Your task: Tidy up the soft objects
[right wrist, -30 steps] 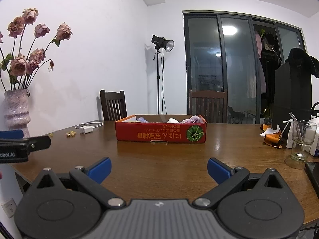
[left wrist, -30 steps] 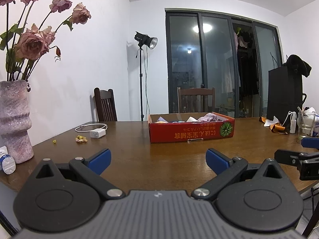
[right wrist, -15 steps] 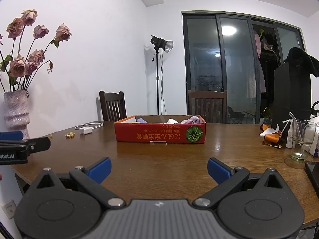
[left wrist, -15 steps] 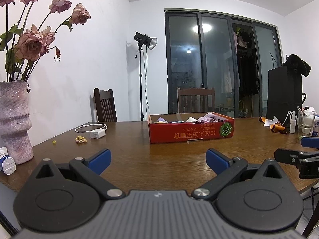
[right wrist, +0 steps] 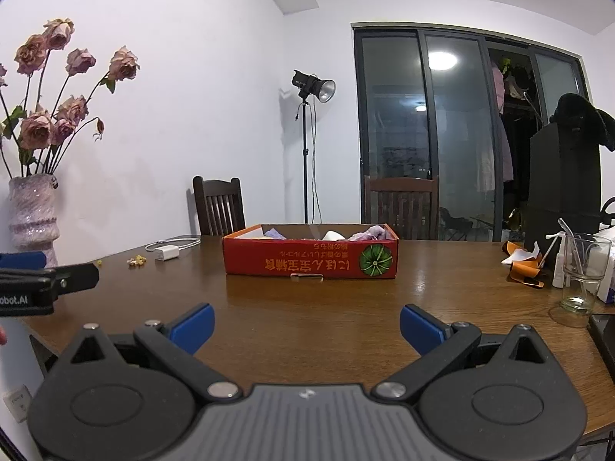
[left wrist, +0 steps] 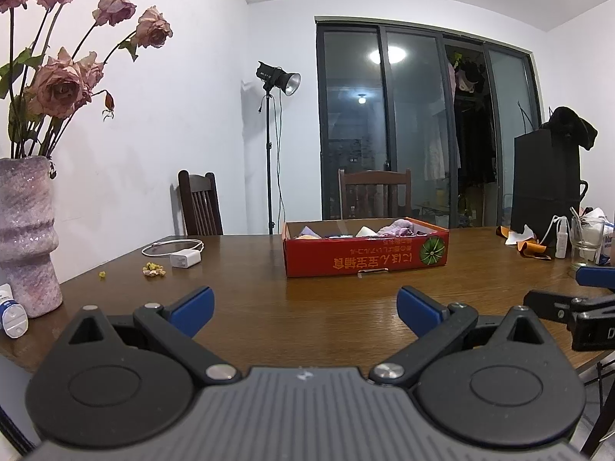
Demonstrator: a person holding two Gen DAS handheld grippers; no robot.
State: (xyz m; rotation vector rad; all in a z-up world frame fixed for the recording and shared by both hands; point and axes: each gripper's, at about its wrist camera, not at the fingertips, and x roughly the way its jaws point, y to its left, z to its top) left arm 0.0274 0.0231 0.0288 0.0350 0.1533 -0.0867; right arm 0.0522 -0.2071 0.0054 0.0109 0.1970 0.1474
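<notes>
Left gripper (left wrist: 303,303) and right gripper (right wrist: 305,324): both spread wide, holding nothing, low over near bench (right wrist: 346,307) edge. Red box (right wrist: 310,255) mid-bench, well ahead, long axis running left-right, soft cloths (right wrist: 371,233) inside. Left view alone shows white bottle (left wrist: 11,309) beside vase (left wrist: 27,230); right view shows glass (right wrist: 584,272) fully.
</notes>
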